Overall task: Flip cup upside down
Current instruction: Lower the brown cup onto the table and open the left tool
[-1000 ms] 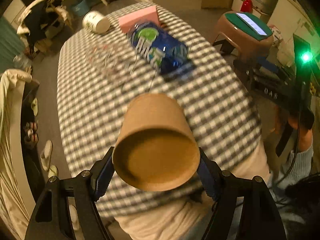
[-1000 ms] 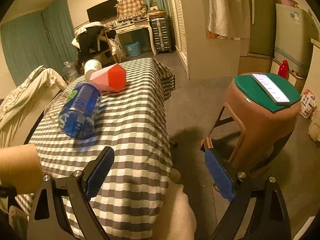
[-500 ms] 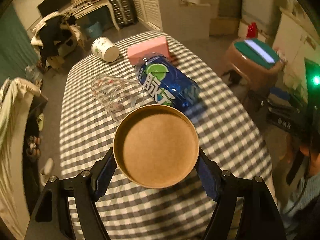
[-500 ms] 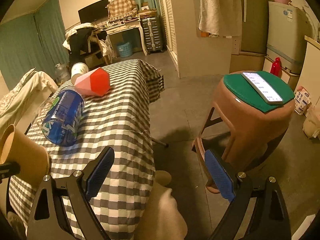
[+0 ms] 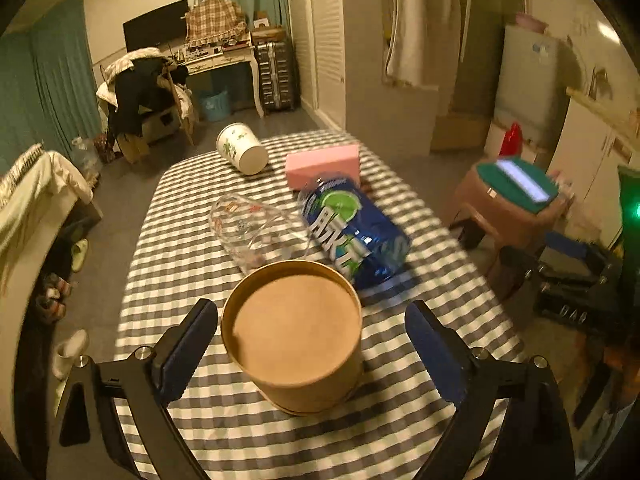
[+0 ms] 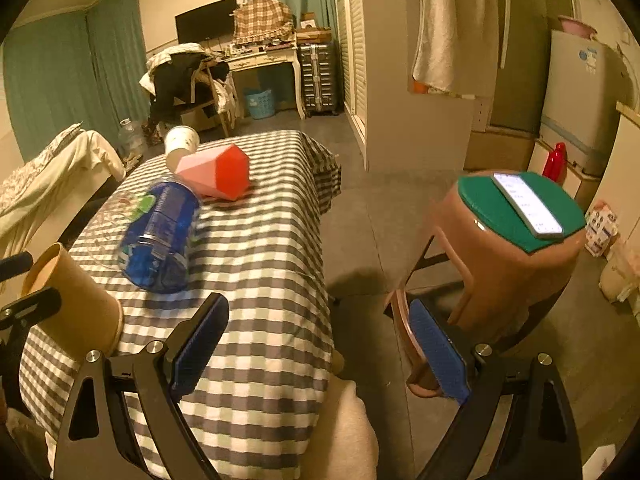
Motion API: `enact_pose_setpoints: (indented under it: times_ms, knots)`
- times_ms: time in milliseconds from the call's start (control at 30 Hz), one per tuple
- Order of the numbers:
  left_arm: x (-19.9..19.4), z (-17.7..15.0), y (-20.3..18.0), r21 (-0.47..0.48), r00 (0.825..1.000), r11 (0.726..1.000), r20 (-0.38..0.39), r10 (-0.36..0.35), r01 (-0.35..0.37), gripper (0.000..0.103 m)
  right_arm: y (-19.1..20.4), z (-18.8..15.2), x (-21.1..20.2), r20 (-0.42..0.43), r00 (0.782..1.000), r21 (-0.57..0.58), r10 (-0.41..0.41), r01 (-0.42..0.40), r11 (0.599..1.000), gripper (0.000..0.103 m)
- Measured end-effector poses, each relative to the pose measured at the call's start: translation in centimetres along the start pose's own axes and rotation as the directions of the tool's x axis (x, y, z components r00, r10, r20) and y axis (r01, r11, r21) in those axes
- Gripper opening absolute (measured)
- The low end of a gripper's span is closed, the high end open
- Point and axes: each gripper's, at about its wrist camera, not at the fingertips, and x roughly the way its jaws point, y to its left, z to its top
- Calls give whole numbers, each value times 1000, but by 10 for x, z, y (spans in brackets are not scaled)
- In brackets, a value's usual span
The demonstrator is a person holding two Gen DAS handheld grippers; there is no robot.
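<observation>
A brown paper cup stands upside down on the checked tablecloth, its flat base facing up. My left gripper is open, its blue pads on either side of the cup with a gap on each side. In the right wrist view the cup stands at the table's near left, with the left gripper's black fingers beside it. My right gripper is open and empty, held off the table's right edge above the floor.
A blue bottle lies on its side behind the cup, beside a clear glass, a pink box and a white cup, all lying down. A brown stool with a phone stands to the right.
The left gripper turned the cup over, set it base-up on the cloth and opened off it. The right gripper stayed open and barely moved.
</observation>
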Motion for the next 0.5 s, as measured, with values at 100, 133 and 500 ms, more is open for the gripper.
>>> enact_pose_setpoints:
  times_ms: [100, 133, 500]
  knots:
    - [-8, 2, 4, -53, 999, 998, 26, -38, 40, 97, 8, 3, -12, 22, 1000, -20, -5, 5, 1000, 92]
    - [-12, 3, 5, -65, 998, 997, 38, -41, 43, 97, 11, 5, -19, 37, 999, -24, -6, 7, 1000, 92]
    - [-85, -8, 31, -193, 958, 980, 270, 94, -42, 103, 49, 11, -104, 247, 967, -72, 56, -40, 997, 92]
